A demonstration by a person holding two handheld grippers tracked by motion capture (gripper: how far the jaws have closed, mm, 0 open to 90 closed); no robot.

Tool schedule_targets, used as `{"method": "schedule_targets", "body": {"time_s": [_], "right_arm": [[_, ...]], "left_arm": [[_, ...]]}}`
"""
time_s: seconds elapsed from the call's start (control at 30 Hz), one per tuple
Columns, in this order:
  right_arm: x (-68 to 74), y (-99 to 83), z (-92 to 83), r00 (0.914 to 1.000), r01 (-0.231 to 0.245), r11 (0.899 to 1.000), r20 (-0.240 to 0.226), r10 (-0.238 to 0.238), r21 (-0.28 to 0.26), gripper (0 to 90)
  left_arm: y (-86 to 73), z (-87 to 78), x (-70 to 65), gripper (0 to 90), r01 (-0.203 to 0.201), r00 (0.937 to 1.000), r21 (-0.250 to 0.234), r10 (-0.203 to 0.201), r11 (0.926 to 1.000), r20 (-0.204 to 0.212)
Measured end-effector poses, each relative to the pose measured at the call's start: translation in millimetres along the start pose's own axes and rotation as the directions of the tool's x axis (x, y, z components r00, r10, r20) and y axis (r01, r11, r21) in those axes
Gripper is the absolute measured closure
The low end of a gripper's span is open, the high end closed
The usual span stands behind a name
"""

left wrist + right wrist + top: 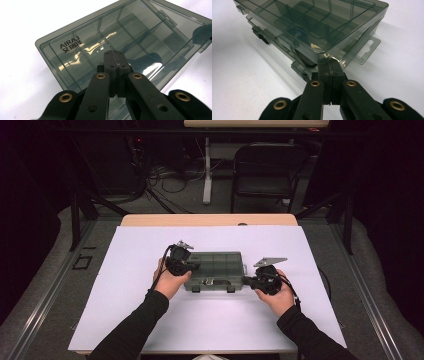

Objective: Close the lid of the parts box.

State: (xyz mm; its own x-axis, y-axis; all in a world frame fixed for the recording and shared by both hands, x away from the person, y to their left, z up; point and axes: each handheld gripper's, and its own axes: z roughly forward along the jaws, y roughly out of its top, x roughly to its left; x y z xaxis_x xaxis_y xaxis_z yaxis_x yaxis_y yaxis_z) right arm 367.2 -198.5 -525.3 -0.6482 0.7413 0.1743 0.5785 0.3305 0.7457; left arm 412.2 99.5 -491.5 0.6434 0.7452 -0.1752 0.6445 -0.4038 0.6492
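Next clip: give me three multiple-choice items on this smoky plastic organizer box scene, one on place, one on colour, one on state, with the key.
1. Where does the organizer box sit?
A. on the white sheet, between the two hands
B. on the chair
C. on the floor

2. What colour is the box?
A. bright red
B. see-through smoky grey
C. solid white

3. How do the jaws of the left gripper stand?
A. wide open
B. clamped on a cable
C. shut together over the lid

Key: 1 A, the high view shows it on the sheet between the hands; 2 B, dividers show through its grey lid; 3 C, the left gripper view shows its pads meeting with nothing between them.
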Motion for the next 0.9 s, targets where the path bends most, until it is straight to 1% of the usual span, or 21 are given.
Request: {"method": "schedule_targets", "body": {"time_s": [0.2,0.33,0.4,0.5,0.67,0.83,0.9], "right_arm": [[0.1,-2.8,-2.3,1.0000,-0.004,1.000,-0.006,0.004,0.004,90.0],[-3.5,-8.9,-9.0,0.9996,-0.027,1.000,0.000,0.027,-0.003,90.0],[-7.2,-11.7,-14.4,0.9990,-0.044,0.999,0.003,0.044,-0.018,90.0],[-9.4,-11.1,-21.3,0.9986,-0.053,0.998,0.005,0.053,-0.042,90.0],[-5.1,-3.4,-23.7,0.9994,-0.032,0.998,0.010,0.033,-0.057,90.0],[-0.5,3.9,-16.3,0.9998,-0.014,0.999,0.012,0.014,-0.042,90.0],[1.5,5.6,-13.0,0.9999,-0.009,0.999,0.011,0.009,-0.034,90.0]], "left_arm": [[-1.9,0.8,-0.2,90.0,0.002,1.0000,0.002,-0.002,1.0000,0.000],[-6.0,2.6,-0.6,90.0,0.002,1.0000,0.009,-0.002,1.0000,0.001],[-8.9,3.9,-0.4,90.0,0.000,1.0000,0.020,0.000,0.9998,-0.001],[-13.4,6.0,1.0,90.0,0.005,1.0000,0.025,-0.005,0.9997,-0.001],[-18.5,8.4,1.9,90.0,0.010,0.9999,0.019,-0.010,0.9998,0.000],[-19.6,8.7,1.6,90.0,0.003,1.0000,0.013,-0.003,0.9999,-0.003],[-19.9,8.5,2.1,90.0,-0.001,1.0000,0.014,0.001,0.9999,0.001]]}}
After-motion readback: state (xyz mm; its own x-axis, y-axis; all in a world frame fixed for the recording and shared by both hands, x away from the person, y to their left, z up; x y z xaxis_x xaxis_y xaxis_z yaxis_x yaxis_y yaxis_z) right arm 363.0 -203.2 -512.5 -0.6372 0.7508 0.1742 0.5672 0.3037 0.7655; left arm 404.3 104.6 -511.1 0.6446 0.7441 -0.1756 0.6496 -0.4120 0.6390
